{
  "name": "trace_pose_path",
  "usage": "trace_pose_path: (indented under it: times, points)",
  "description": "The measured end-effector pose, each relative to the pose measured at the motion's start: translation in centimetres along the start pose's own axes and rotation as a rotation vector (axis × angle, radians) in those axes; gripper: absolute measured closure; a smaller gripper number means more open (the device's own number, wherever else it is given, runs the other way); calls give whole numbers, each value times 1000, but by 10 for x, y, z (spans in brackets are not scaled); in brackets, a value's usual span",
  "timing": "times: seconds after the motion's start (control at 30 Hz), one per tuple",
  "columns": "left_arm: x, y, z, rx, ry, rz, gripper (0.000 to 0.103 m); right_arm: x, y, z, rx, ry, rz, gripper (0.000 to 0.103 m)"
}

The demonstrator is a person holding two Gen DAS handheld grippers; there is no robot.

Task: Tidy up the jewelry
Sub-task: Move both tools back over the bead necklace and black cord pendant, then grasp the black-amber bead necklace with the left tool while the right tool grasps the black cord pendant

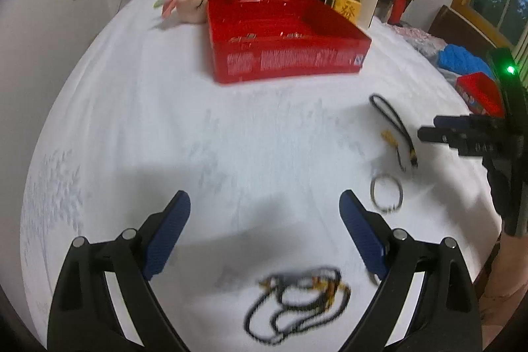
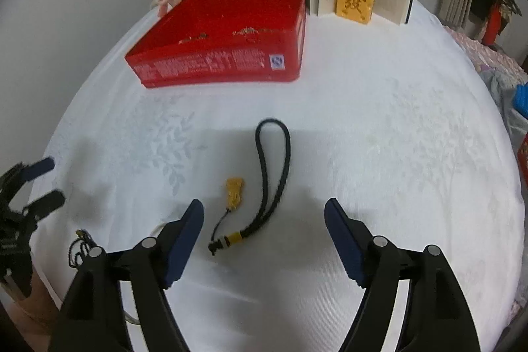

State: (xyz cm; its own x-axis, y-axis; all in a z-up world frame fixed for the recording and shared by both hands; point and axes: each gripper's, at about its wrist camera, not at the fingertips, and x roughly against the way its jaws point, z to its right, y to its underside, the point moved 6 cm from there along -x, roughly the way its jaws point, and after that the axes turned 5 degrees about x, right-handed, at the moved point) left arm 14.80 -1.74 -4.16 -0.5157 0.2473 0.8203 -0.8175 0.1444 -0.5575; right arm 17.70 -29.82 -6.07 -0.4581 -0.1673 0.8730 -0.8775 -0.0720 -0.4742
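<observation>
Your left gripper (image 1: 265, 203) points steeply downward with its blue-padded jaws spread wide and nothing between the pads. Your right gripper (image 2: 264, 213) is tilted down the same way, jaws apart and gripping nothing. In the left wrist view your right gripper enters from the right edge; in the right wrist view your left one shows at the left edge, with a bit of your hand (image 2: 34, 305) below it.

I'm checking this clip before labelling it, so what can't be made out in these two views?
- Red box contents: both views, small gold bits inside, too small and low-angled to identify.
- Beaded necklace: left wrist view, motion-blurred; right wrist view, mostly hidden behind the right tool.
- Silver bangle: right wrist view, hidden by that tool's finger.
- Box side print: blurred, unreadable.
</observation>
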Motion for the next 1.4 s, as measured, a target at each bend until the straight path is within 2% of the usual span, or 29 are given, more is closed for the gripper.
trace_pose_path:
  times: [0.13, 0.33, 0.63, 0.77, 1.0, 1.3, 1.33, 1.37, 1.4]
  points:
    - [7, 21, -5, 18, -4, -14, 12, -3, 5, 0, -12, -13, -8, 27]
    - [8, 52, -1, 34, -16, -79, 12, -2, 5, -6, -9, -23, -12, 27]
    - [8, 81, 16, 38, 18, -125, 12, 2, 11, -11, 1, -31, -16, 27]
    - [5, 87, 24, 38, 31, -136, 12, 3, 16, -10, 0, -38, -19, 27]
    - [-14, 91, 26, 38, 7, -171, 12, 6, 20, -8, -1, -37, -17, 27]
    - [-24, 91, 28, -1, -20, -167, 12, 3, 18, -10, 19, -43, -29, 27]
    - [-23, 90, 27, 0, -23, -162, 17, 2, 18, -11, 20, -43, -34, 27]
    - [-22, 89, 25, 0, -35, -152, 27, 0, 17, -12, 19, -42, -40, 27]
    - [-21, 87, 23, 5, -41, -145, 33, -1, 17, -12, 19, -41, -45, 27]
